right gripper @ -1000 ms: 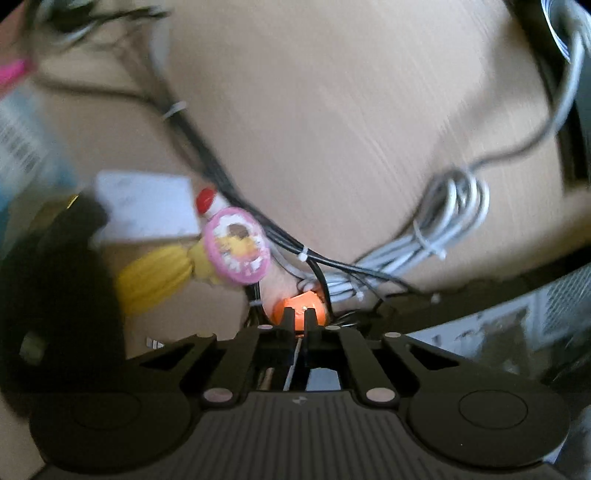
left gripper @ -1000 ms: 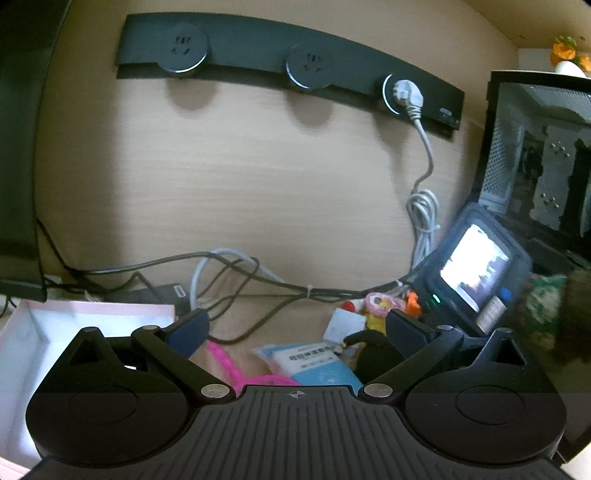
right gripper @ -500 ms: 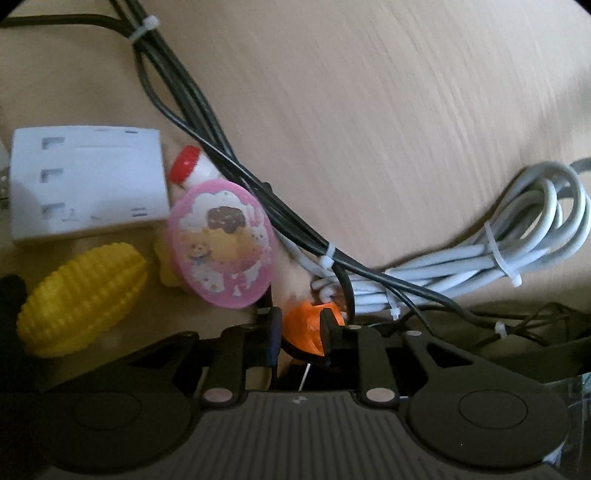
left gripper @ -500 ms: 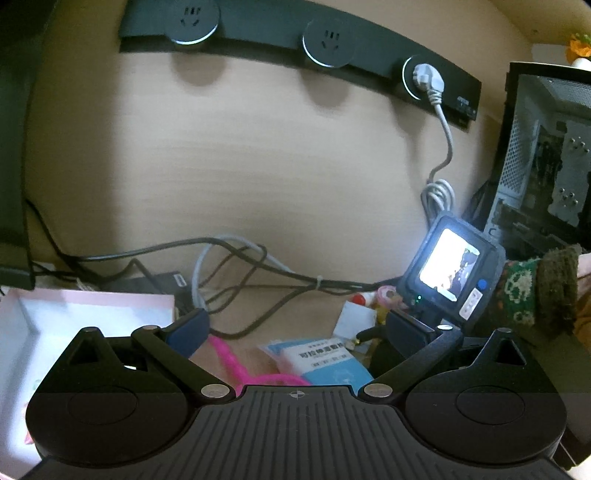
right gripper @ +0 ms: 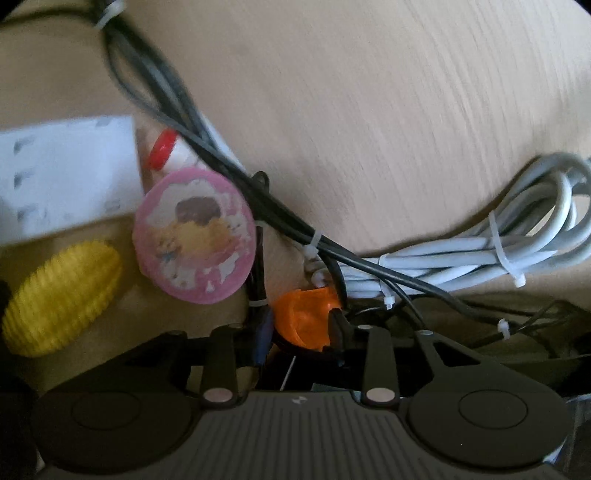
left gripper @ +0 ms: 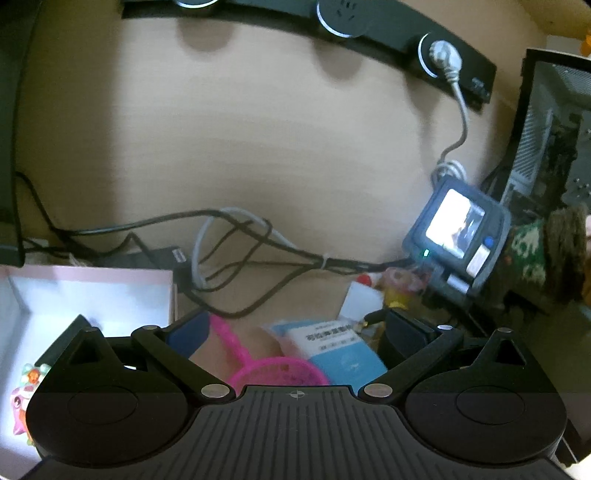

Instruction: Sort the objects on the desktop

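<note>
In the right wrist view my right gripper (right gripper: 301, 328) points down at a small orange piece (right gripper: 306, 317) lying against the cable bundle. Its jaws are opening, with the orange piece between the two fingertips. Left of it lie a pink round picture disc (right gripper: 194, 234), a yellow corn-shaped toy (right gripper: 59, 299), a red-capped little bottle (right gripper: 162, 149) and a white box (right gripper: 66, 170). My left gripper (left gripper: 297, 328) stands wide open and holds nothing. Below it lie a pink net scoop (left gripper: 280, 373) and a blue-and-white packet (left gripper: 340, 347).
Black cables (right gripper: 207, 147) and a tied grey cable coil (right gripper: 480, 251) crowd the orange piece. A white box with a pink rim (left gripper: 92, 295) at the left holds a small toy (left gripper: 22, 398). A power strip (left gripper: 369, 22) runs along the back; a computer case (left gripper: 554, 129) stands right.
My right gripper went from shut to partly open and moved in, so the orange piece now sits between its fingers. The left view has shifted slightly closer to the desk.
</note>
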